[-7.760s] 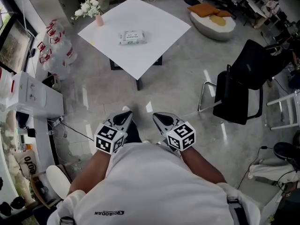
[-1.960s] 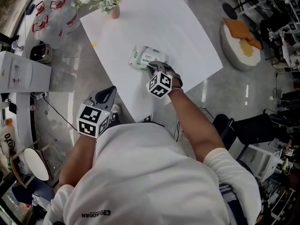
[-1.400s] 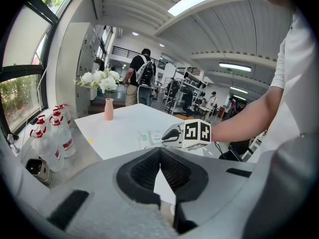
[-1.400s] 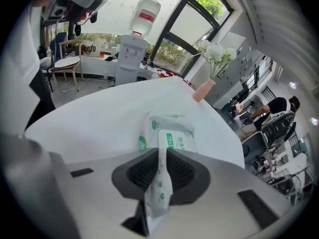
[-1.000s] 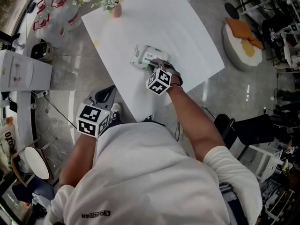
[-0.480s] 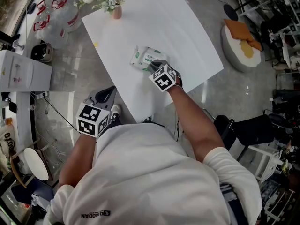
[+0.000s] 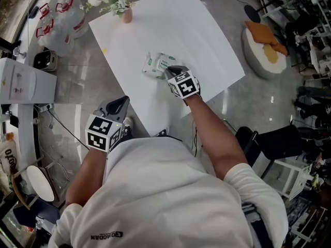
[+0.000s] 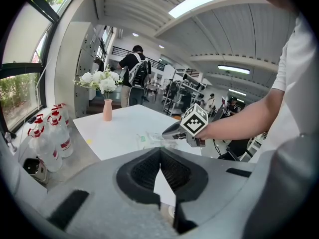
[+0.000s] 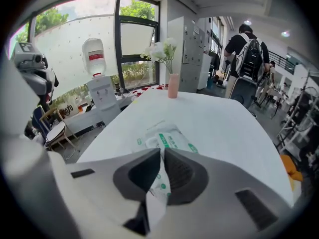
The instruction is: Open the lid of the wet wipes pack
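Head view: pack lies flat near the middle of the white table. Right gripper is at the pack's near end, touching it. Left gripper is low by the torso, just off the table's near edge, well apart from the pack. Vase stands at the far corner.

Left gripper view: jaws pressed together, nothing between them. Pack on the table beyond, right gripper on it.

Right gripper view: jaws clamped on a thin white, green-printed flap at the pack's near end. Cannot tell if the flap is the lid.
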Available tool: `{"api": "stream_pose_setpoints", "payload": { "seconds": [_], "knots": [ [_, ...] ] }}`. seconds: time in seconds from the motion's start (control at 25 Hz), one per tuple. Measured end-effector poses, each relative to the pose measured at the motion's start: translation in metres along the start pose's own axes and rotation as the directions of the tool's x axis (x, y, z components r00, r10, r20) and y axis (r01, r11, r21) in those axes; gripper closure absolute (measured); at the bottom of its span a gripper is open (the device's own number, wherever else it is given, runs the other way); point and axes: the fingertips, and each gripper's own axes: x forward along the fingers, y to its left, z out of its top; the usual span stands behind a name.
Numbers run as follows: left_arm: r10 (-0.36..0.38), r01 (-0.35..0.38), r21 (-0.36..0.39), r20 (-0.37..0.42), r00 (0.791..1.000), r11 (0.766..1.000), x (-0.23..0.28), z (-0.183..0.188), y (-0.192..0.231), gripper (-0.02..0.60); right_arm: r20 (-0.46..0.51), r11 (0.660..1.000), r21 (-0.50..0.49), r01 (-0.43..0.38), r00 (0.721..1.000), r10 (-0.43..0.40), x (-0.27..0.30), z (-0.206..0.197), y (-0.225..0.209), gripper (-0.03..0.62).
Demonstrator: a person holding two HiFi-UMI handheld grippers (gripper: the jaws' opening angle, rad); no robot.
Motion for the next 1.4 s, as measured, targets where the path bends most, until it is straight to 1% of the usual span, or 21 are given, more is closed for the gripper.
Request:
{"api": "stream_pose_setpoints", "payload": {
  "seconds": [0.16,0.32,0.44,0.6,0.68,0.76,0.84,1.08,1.2,1.4],
  "knots": [
    [-0.003,0.003,0.006,0.001,1.0,1.0,0.001,-0.001,-0.003,0.581,0.024,0.998,-0.041,0.052,0.998,-0.051,-0.006,0.008,-0.009,0.556],
    [-0.002,0.002,0.006,0.003,1.0,1.0,0.0,-0.001,-0.003,0.581,0.047,0.986,-0.125,0.114,0.993,-0.109,-0.013,0.023,-0.018,0.552],
    [0.006,-0.006,0.007,0.004,1.0,1.0,-0.002,-0.003,-0.004,0.581,0.055,0.963,-0.208,0.169,0.985,-0.161,-0.016,0.029,-0.026,0.551],
    [0.02,-0.02,-0.001,0.004,1.0,1.0,-0.004,-0.005,-0.002,0.581,0.047,0.918,-0.336,0.211,0.977,-0.208,-0.01,0.031,-0.037,0.554],
    [0.027,-0.027,-0.008,0.004,1.0,1.0,-0.005,-0.005,0.0,0.581,0.043,0.905,-0.37,0.21,0.977,-0.209,-0.005,0.033,-0.041,0.554],
    [0.034,-0.034,-0.013,0.007,0.999,0.999,-0.005,-0.005,0.001,0.581,0.042,0.902,-0.38,0.206,0.978,-0.206,-0.001,0.036,-0.046,0.551],
    [0.039,-0.038,-0.011,0.006,0.999,0.999,-0.005,-0.005,0.002,0.581,0.037,0.905,-0.375,0.201,0.979,-0.203,0.004,0.039,-0.051,0.548],
    [0.043,-0.043,0.019,0.005,0.999,0.999,-0.001,0.003,-0.001,0.581,0.005,0.933,-0.321,0.164,0.985,-0.172,0.021,0.042,-0.068,0.536],
    [0.046,-0.046,0.013,0.001,0.999,0.999,0.001,0.004,-0.001,0.581,-0.016,0.934,-0.326,0.149,0.987,-0.163,0.031,0.04,-0.075,0.534],
    [0.053,-0.053,-0.01,-0.017,0.998,0.999,0.006,-0.003,-0.001,0.581,-0.071,0.927,-0.36,0.104,0.988,-0.139,0.047,0.03,-0.08,0.54]
  ]
}}
